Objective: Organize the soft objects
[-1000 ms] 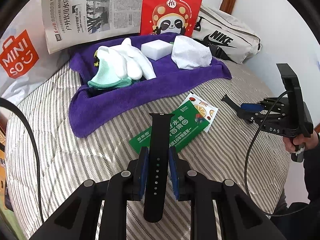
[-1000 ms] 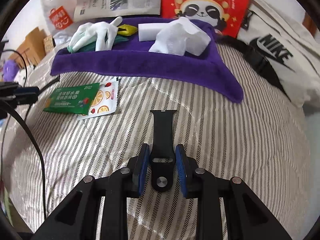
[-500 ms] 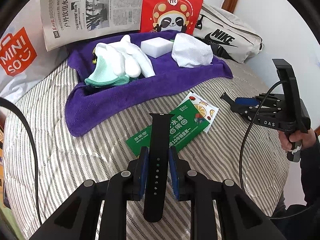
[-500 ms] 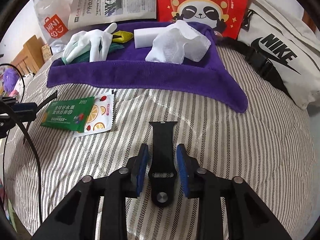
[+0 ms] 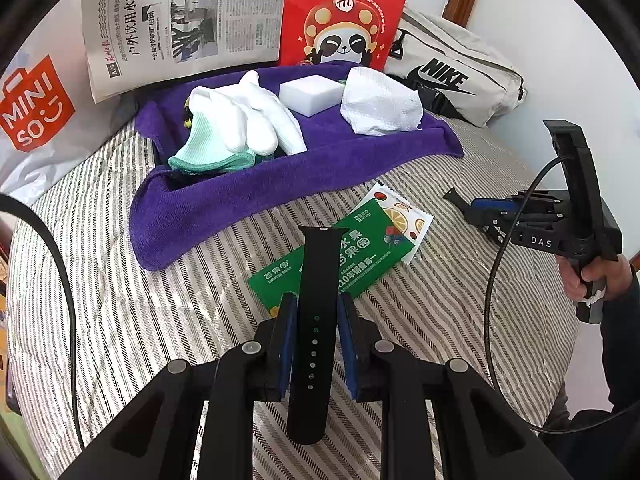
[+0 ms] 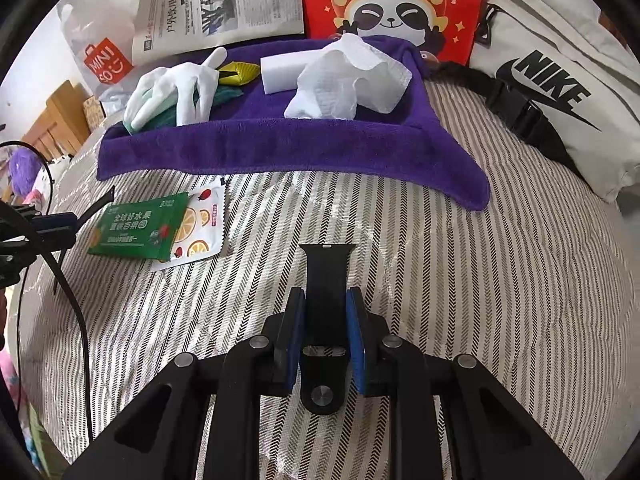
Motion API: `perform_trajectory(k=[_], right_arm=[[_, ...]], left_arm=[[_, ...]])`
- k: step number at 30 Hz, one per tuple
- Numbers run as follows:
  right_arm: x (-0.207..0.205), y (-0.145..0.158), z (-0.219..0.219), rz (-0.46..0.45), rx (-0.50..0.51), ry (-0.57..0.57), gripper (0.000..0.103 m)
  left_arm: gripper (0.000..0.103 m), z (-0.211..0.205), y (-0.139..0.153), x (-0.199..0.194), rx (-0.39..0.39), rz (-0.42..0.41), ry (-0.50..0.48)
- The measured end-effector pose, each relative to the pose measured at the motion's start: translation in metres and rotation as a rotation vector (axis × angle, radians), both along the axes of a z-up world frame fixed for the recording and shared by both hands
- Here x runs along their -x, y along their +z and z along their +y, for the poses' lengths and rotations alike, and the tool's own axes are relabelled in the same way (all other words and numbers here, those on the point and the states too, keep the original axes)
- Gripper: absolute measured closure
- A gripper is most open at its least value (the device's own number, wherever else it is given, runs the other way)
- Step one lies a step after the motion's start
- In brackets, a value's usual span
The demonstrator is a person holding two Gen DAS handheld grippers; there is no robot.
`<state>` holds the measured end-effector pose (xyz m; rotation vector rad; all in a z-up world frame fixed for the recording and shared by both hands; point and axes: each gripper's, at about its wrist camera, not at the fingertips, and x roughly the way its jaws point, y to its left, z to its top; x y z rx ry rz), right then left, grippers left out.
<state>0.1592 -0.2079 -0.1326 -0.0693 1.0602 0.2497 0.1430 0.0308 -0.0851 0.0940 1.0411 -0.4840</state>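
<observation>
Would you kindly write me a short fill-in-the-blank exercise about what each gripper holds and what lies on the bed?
1. The left gripper holds the black watch strap half with a row of ____ .
2. The right gripper holds the strap half ending in a round metal ____ .
3. The white gloves, white sponge block and crumpled tissue lie on a ____ towel.
4. The green packet lies partly on top of a ____ sachet printed with citrus slices.

Missing words: holes; pin; purple; white

"MINISO" on white shopping bag (image 5: 34,108), "NIKE" on grey bag (image 5: 460,80), "DAS" on right tongs (image 5: 464,206).
</observation>
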Motion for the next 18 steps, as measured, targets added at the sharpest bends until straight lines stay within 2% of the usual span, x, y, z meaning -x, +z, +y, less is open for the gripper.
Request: perform_trajectory(k=[4, 9, 18], right_arm=[[0.002, -0.001, 0.004, -0.016, 0.033, 0.015, 0.082], [0.0, 0.001, -0.004, 0.001, -0.024, -0.005, 0.082], [0.001, 0.016, 0.003, -0.019, -0.045, 0.015, 0.082]], left_arm=[[0.083, 0.0, 0.001, 0.0, 0.005, -0.003, 0.005], [0.083, -0.002, 0.001, -0.003, 0.009, 0.0, 0.016], [0.083, -0.003, 0.012, -0.008, 0.005, -0.014, 0.025]])
